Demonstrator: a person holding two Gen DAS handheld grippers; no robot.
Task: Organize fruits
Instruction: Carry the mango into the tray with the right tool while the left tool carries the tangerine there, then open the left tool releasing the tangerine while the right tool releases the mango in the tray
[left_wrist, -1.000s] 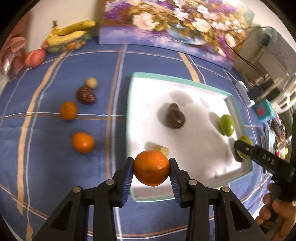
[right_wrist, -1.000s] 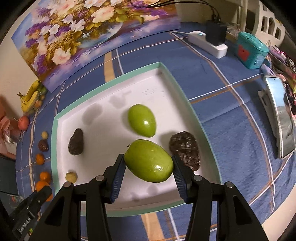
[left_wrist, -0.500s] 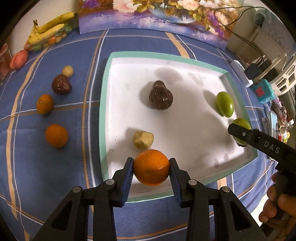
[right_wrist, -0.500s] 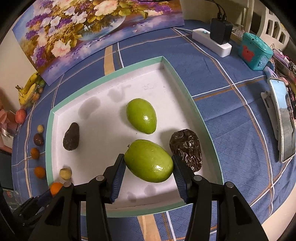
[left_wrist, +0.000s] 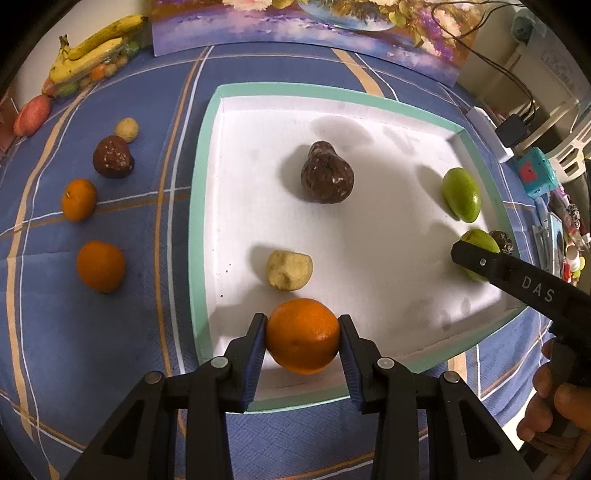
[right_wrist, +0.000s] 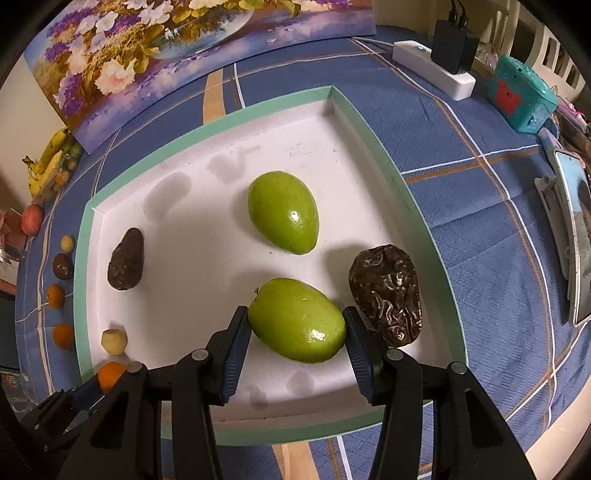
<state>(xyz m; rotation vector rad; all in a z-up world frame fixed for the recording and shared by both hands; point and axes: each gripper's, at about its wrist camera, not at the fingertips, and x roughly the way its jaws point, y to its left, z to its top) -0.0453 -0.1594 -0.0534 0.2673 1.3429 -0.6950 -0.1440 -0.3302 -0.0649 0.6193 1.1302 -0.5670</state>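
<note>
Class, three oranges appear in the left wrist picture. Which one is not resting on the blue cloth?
The orange clamped in the left gripper, held over the near edge of the white tray. The two other oranges lie on the cloth left of the tray.

Black tongs (left_wrist: 303, 332) with blue pads (left_wrist: 255, 347), silver screws.

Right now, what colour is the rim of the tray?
Mint green, around a white inside; the tray's rim shows best in the right wrist view.

Warm indoor light falls from above; soft shadows lie under fruit in the white tray (left_wrist: 369, 110). Glare spots mark the green fruit (right_wrist: 284, 212). Fisheye bends edges; corners go black.
</note>
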